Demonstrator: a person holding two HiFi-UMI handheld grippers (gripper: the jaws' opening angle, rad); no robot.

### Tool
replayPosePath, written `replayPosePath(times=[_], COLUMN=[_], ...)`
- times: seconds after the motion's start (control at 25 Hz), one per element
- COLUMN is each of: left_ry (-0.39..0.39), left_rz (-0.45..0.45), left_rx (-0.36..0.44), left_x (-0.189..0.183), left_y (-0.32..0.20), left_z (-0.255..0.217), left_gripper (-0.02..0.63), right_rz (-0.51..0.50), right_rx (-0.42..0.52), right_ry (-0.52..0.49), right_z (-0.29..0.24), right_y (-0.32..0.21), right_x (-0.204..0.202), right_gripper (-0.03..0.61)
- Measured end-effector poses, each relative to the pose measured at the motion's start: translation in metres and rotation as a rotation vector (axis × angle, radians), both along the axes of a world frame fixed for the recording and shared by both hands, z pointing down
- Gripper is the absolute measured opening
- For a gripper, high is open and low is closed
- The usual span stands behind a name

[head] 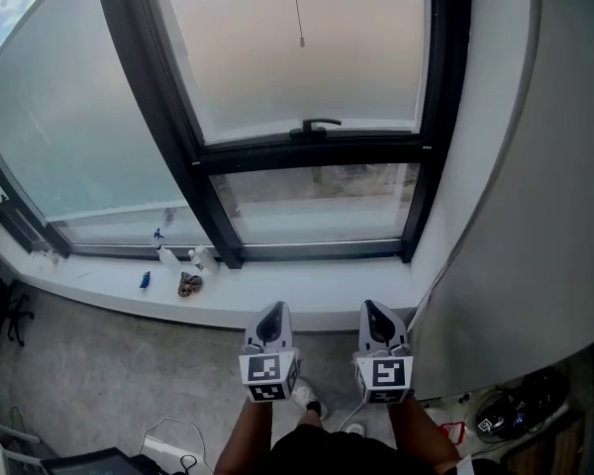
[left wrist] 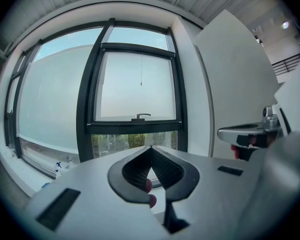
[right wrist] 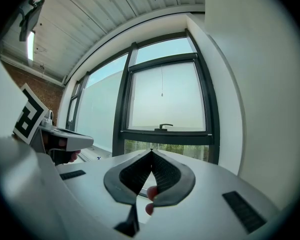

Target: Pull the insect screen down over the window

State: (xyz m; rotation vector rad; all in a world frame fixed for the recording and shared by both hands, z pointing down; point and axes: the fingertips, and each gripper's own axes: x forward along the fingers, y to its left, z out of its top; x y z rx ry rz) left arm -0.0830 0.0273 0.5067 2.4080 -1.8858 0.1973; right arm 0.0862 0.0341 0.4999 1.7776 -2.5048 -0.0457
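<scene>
**Pre-reach: both grippers clenched, low, well short of window**

Step in hand, as I judge it, is the approach; nothing is grabbed yet. Left gripper [head: 273, 315] and right gripper [head: 376, 313] sit side by side, held low in front of the person and pointing at the window [head: 428, 117], well apart from it.

The insect screen [head: 356, 47] looks like the pale sheet filling the upper sash. It could be frosted glass instead, hard to tell at this res. A thin pull cord [head: 298, 13] hangs down its middle, and a dark handle [head: 315, 125] sits on the bar at its bottom edge. The lower pane [head: 317, 201] is uncovered, w/ greenery showing through. Small bottles etc. stand on the sill [head: 109, 283] to the left, out of the way.

To do it well:
- Use one gripper only.
- Raise it to the cord's end or the handle and open the jaws before arrival.
- Clamp square on.
- Pull straight down w/o yanking sideways, so the screen stays in its tracks.
- Keep the other gripper clear of the sash.

Jaws:
- Left gripper view: pads meet at the tip, fully clenched, nothing between them.
- Right gripper view: same, tips together, empty, touching nothing.
</scene>
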Motion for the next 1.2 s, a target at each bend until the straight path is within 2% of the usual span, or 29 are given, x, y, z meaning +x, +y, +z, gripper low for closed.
replayPosePath(times=[0.32,0.72,0.92,1.2], left_ry=[-0.014,0.026,0.028,0.043], left_rz=[0.006,0.066,0.09,0.1], left_rx=[-0.006,0.032,0.049,0.095], left_x=[-0.011,-0.009,-0.008,-0.037], left_y=[-0.035,-0.12,-0.154,-0.192], left_z=[-0.003,-0.027,-0.035,-0.05], left_gripper=[0.003,0.003,0.003,0.003], right_rz=[-0.03,-0.037,-0.025,0.025], right_rx=[0.016,0.046,0.052,0.053], right_ry=[-0.014,-0.036,-0.009,0.028], right_z=[-0.01,-0.03,-0.04,-0.042], right_y=[-0.032,-0.104,-0.138,-0.178], right_x=[-0.014,-0.031,-0.041,-0.059], right_gripper=[0.003,0.003,0.003,0.003])
